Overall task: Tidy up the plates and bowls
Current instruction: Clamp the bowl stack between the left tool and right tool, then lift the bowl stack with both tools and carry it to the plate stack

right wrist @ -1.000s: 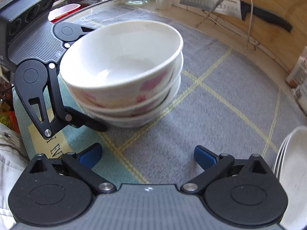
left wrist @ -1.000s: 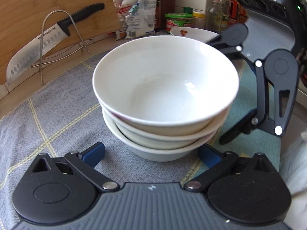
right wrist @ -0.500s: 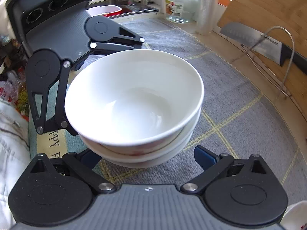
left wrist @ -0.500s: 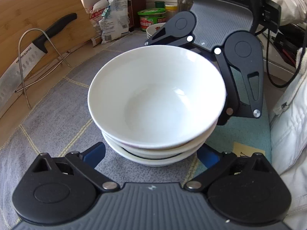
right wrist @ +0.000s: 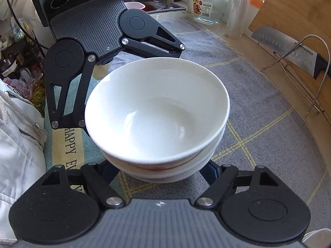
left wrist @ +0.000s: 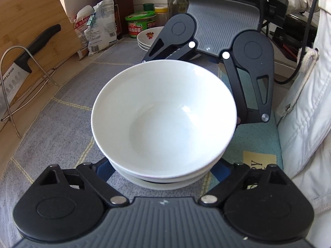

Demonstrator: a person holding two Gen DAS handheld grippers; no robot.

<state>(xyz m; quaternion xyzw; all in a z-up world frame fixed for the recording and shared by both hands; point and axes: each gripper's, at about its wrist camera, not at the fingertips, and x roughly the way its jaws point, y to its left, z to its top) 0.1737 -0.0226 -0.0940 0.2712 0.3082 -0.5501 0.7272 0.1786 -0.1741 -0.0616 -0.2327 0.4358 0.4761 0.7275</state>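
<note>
Left claw point(left wrist: 163, 171) and right claw point(right wrist: 161, 171), both spread wide, now squared up opposite each other across the stack of bowls point(left wrist: 163, 113) on the cloth-covered surface point(left wrist: 62, 113), closer than a second ago. Fingers straddling bottom bowl, contact unclear; two-handed lift seemingly next.

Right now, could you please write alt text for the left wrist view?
A stack of white bowls sits on a grey checked mat, with the left gripper and right gripper straddling it from opposite sides, jaws open. A knife leans against a wooden board behind.
</note>
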